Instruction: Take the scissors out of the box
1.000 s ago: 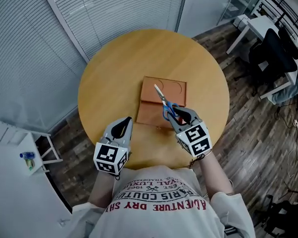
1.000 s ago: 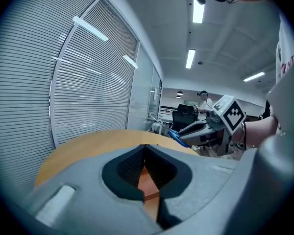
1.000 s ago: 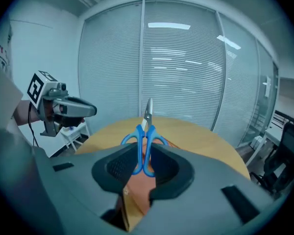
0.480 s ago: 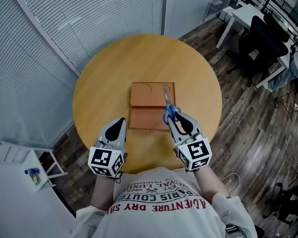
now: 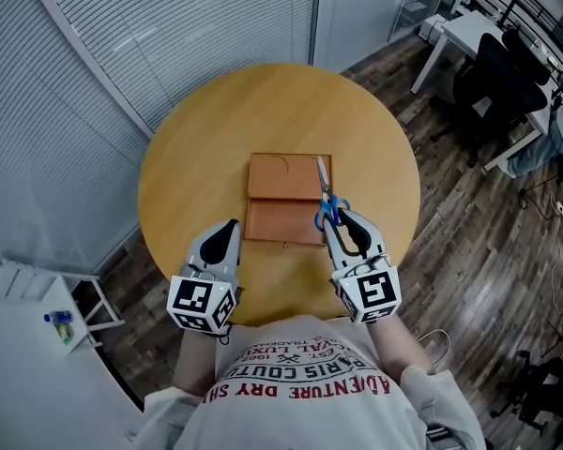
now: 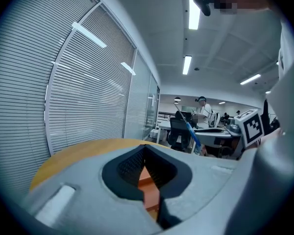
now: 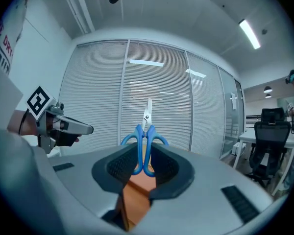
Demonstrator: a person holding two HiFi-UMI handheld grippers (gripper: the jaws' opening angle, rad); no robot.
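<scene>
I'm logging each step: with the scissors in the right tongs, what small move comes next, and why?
Probably carry the scissors rightwards and set them on the table: the right tongs grip their blue handles, blades over the right edge of the box.

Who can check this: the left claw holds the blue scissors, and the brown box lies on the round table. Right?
Wrong claw. The right claw holds the blue scissors, as the right gripper view shows, with the handles between its jaws. The brown box does lie on the round table.
</scene>
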